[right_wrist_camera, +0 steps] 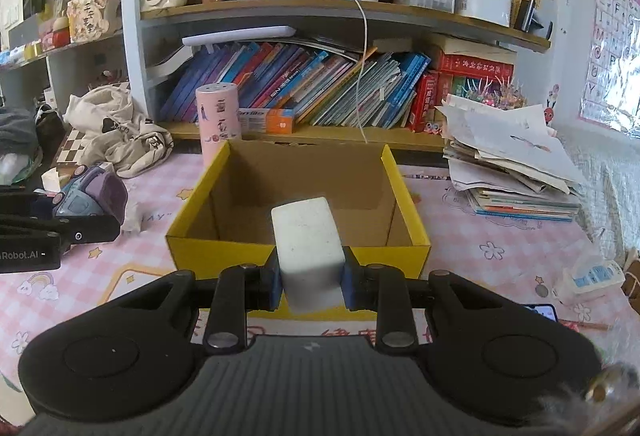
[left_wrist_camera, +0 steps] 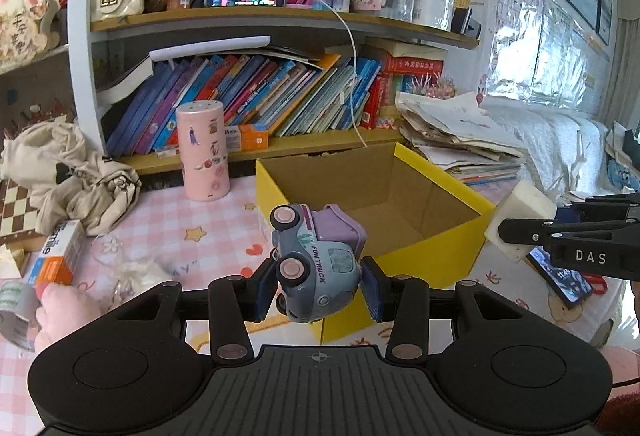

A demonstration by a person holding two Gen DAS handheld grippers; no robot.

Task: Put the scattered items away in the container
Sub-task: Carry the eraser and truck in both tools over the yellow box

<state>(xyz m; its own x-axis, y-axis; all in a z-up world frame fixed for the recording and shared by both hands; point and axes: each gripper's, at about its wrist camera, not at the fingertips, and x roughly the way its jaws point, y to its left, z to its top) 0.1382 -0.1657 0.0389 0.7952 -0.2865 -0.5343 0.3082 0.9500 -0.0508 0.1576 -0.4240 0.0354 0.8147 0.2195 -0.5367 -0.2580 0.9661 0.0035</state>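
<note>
Two tongs, each gripping something: the left gripper [left_wrist_camera: 318, 286] is clamped on a toy truck [left_wrist_camera: 316, 260], the right gripper [right_wrist_camera: 310, 282] on a white block [right_wrist_camera: 306, 244]. Ahead of both lies the open yellow box [right_wrist_camera: 224, 248].

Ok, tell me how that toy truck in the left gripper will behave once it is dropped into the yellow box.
The toy truck looks like hard plastic, so probably stiff and light. It has free-looking wheels, so it may roll if it lands upright in the yellow box. Held tilted by the left gripper, it could equally tumble onto its side.
</note>
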